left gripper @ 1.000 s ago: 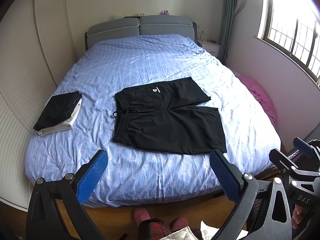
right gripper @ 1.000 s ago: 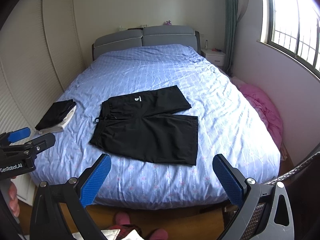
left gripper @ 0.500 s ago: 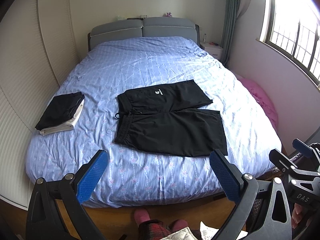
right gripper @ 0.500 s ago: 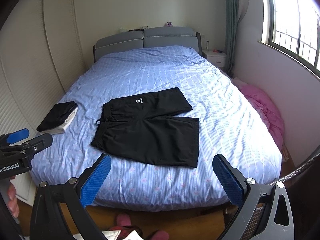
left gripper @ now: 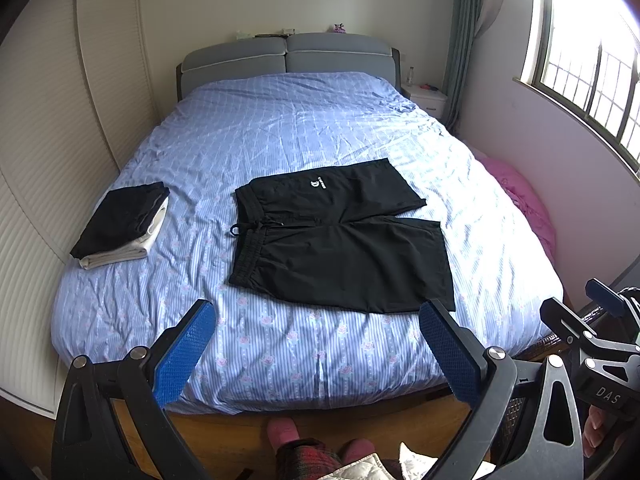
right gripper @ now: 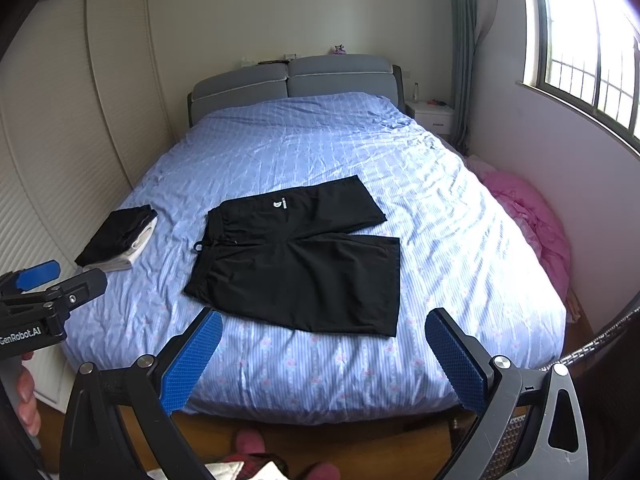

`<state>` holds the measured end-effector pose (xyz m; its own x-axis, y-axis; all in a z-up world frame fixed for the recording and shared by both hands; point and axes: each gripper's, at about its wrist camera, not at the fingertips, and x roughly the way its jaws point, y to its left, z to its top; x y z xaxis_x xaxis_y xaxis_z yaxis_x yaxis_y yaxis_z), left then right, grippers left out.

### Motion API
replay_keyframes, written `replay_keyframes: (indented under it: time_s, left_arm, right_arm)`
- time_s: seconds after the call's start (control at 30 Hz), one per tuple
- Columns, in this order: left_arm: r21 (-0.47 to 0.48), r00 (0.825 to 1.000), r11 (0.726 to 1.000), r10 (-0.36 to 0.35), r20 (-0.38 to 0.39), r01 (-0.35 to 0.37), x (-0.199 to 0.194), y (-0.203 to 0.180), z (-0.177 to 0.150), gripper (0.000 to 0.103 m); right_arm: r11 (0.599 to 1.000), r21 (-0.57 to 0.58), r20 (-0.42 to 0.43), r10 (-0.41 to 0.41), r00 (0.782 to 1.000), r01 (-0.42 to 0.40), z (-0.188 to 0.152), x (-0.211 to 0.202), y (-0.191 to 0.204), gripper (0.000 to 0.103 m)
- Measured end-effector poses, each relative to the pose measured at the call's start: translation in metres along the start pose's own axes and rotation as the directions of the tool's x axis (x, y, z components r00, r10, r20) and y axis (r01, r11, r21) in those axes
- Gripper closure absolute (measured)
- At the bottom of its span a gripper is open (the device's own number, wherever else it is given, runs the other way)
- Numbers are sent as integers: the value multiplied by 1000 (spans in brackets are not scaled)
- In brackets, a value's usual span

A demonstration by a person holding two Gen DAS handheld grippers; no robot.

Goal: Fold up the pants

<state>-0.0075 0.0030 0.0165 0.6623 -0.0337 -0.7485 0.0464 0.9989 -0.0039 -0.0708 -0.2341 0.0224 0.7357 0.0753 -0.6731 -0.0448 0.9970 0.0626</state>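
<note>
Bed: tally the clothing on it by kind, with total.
Shorts laid flat: 1
Folded garments in the stack at the bed's left edge: 2 visible, black on white
Total: 3

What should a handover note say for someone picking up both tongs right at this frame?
Left tongs: open, empty, held off the foot of the bed.
Right tongs: open, empty, same stance.
Black shorts: spread flat mid-bed, waistband toward the left, legs toward the window side, drawstring showing.
Folded stack: dark items on a light one, at the bed's left edge.
Done: shorts laid out; no fold made on them.
Left: every fold, then probably place them with the stack.
</note>
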Motion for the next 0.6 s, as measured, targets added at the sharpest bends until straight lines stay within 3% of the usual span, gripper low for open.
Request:
replay_keyframes:
  time_s: [0.6]
  left_arm:
    - [-12, 999, 1000, 6, -36, -6, 12, 0, -1, 0]
  right_arm:
    - [1000, -4, -27, -2, 1000, 2, -3, 10, 0, 0]
